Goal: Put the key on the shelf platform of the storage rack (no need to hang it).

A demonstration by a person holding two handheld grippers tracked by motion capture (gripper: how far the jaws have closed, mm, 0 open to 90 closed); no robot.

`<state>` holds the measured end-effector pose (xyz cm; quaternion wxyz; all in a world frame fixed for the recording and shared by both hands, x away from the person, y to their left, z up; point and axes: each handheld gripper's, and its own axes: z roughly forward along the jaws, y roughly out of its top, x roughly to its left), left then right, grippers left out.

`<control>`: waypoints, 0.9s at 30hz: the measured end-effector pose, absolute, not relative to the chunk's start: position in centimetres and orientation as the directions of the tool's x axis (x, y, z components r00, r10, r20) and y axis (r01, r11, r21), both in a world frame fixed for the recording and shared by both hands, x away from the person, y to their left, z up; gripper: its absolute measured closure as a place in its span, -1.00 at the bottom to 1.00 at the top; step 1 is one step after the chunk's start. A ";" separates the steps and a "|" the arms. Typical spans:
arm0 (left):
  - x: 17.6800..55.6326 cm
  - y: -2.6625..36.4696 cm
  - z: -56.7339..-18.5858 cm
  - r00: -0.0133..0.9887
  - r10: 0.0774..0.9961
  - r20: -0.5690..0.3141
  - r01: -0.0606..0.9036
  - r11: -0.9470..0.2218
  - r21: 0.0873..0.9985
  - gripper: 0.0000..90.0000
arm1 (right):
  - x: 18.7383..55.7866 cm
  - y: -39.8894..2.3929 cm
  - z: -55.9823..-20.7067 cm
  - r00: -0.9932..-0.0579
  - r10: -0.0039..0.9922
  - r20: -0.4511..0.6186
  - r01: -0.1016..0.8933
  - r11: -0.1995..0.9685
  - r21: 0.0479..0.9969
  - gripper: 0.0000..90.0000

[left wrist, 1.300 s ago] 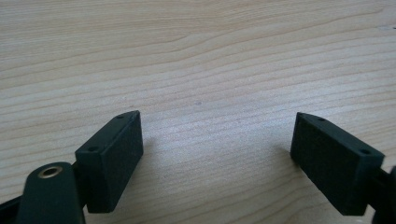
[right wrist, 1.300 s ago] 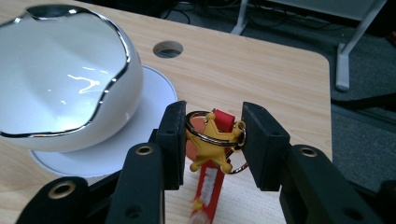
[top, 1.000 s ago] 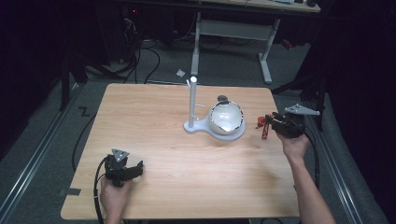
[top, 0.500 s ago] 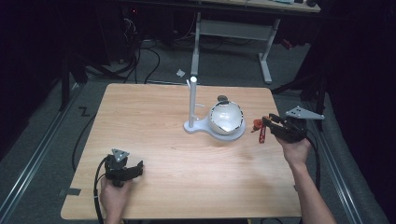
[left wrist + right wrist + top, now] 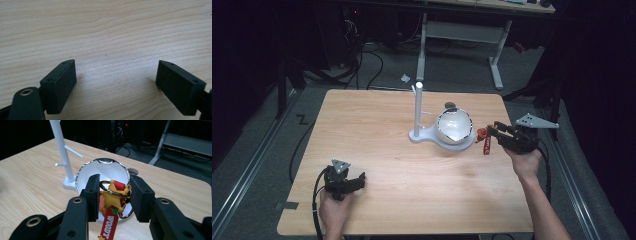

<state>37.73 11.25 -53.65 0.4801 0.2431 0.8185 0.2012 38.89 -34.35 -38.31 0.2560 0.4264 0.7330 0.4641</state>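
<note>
Two handheld tongs work over a light wooden bench point(image 5: 377, 125). Right tongs point(image 5: 490, 131), at the bench's right edge, pinch a keychain point(image 5: 484, 141): a yellow star charm w/ metal rings and a red strap that hangs down below the jaws. In the right gripper view the keychain point(image 5: 113, 200) sits squeezed between the two black pads, lifted clear of the wood. Just beyond it stands a white holder point(image 5: 418, 112), i.e. a thin upright post w/ short side pegs on a flat base, and on that base rests a round white bowl point(image 5: 454, 126) w/ a shiny rim. Keychain is near the bowl's right side, not touching it.

Left tongs point(image 5: 357, 181) rest low at the bench's front-left corner, jaws spread wide, nothing between them; the left gripper view shows bare wood grain under the pads point(image 5: 60, 85).

Progress, as a judgement: pickup looks done, keychain is held and airborne. Still left: carrying it over to the post and hooking a ring on a peg, or dropping it in the bowl; can't tell which. Pegs look bare.
</note>
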 end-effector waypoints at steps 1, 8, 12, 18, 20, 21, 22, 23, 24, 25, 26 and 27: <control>37.7 11.3 -53.6 -0.421 0.591 -0.688 0.205 0.801 0.562 -0.62 | 38.9 -34.3 -38.2 -0.507 0.862 0.021 0.387 0.206 0.899 0.40; 37.7 11.3 -53.7 -0.420 0.592 -0.688 0.205 0.800 0.563 -0.62 | 39.2 -33.1 -37.5 -0.533 0.846 0.013 0.375 0.222 0.900 0.40; 37.7 11.3 -53.6 -0.421 0.591 -0.688 0.205 0.801 0.563 -0.62 | 39.6 -32.3 -37.2 -0.547 0.837 0.011 0.369 0.230 0.901 0.40; 37.7 11.3 -53.6 -0.421 0.591 -0.688 0.205 0.801 0.563 -0.62 | 40.8 -30.6 -36.6 -0.570 0.822 0.002 0.364 0.250 0.897 0.40; 37.7 11.3 -53.6 -0.421 0.591 -0.688 0.205 0.801 0.563 -0.62 | 40.9 -30.4 -36.5 -0.571 0.821 0.000 0.365 0.254 0.896 0.40; 37.7 11.3 -53.6 -0.421 0.590 -0.689 0.205 0.802 0.561 -0.62 | 41.4 -29.9 -36.4 -0.574 0.819 -0.006 0.365 0.263 0.893 0.40; 37.7 11.3 -53.6 -0.421 0.591 -0.688 0.206 0.801 0.563 -0.62 | 41.4 -29.9 -36.4 -0.574 0.819 -0.006 0.365 0.263 0.893 0.40; 37.7 11.2 -53.6 -0.422 0.589 -0.689 0.204 0.802 0.561 -0.62 | 41.9 -29.4 -36.4 -0.575 0.818 -0.009 0.367 0.268 0.891 0.40; 37.7 11.2 -53.6 -0.422 0.590 -0.688 0.205 0.802 0.562 -0.62 | 41.9 -29.4 -36.4 -0.575 0.818 -0.009 0.367 0.268 0.891 0.40; 37.7 11.2 -53.6 -0.422 0.590 -0.689 0.205 0.802 0.562 -0.62 | 42.1 -29.2 -36.5 -0.575 0.818 -0.012 0.366 0.270 0.891 0.40; 37.7 11.3 -53.6 -0.421 0.591 -0.688 0.206 0.801 0.562 -0.62 | 42.3 -29.0 -36.5 -0.575 0.818 -0.011 0.371 0.272 0.888 0.40; 37.7 11.3 -53.6 -0.421 0.591 -0.688 0.206 0.801 0.562 -0.62 | 42.9 -28.6 -36.7 -0.575 0.818 -0.008 0.378 0.275 0.884 0.40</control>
